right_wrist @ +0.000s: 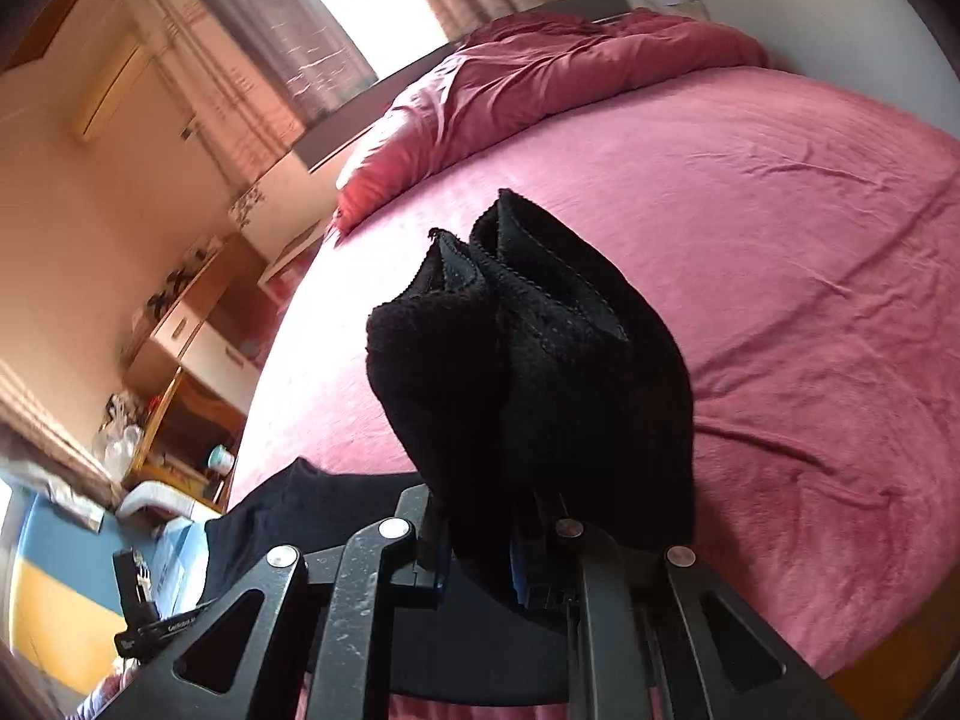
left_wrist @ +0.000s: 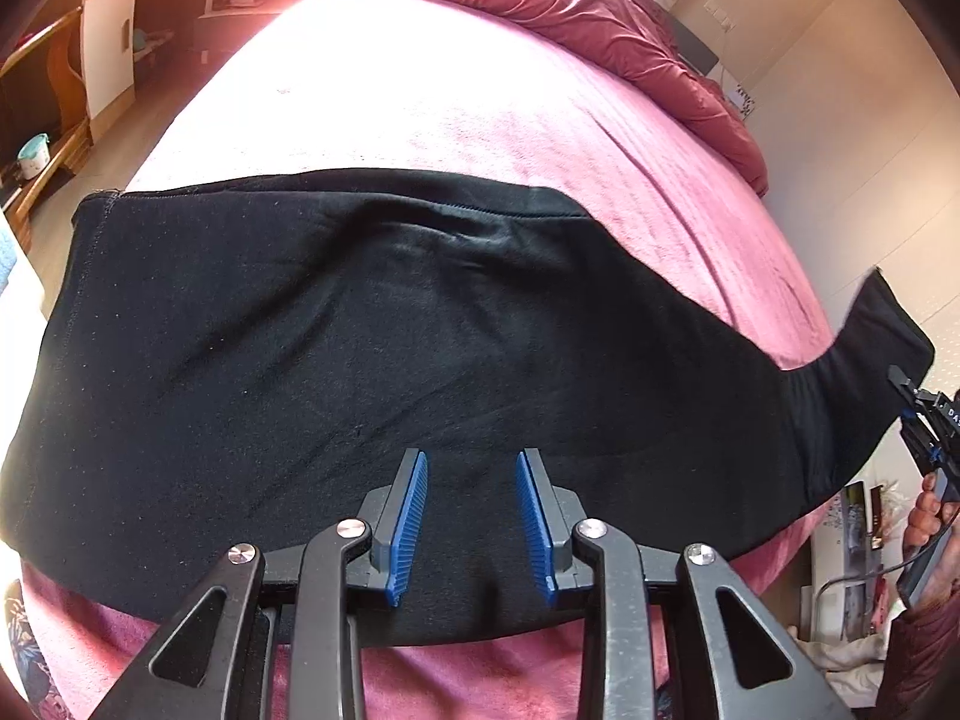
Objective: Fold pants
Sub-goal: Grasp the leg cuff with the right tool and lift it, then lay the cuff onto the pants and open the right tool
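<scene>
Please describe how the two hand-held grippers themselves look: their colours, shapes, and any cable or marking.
The left gripper has black angular linkage arms with triangular cut-outs, round silver pivot bolts, and two fingers with ribbed blue pads. The right gripper has the same black arms and silver bolts, a little blue showing. In the left wrist view, its body shows white lettering, too small to read, and a dark cable trailing below.

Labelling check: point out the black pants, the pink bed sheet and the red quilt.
black fabric pants (left_wrist: 360,324): left wrist view, flat middle panel.
pink fleece bed sheet (right_wrist: 780,240): right wrist view, bare area.
crumpled red quilt (left_wrist: 600,6): left wrist view, its folds.
</scene>
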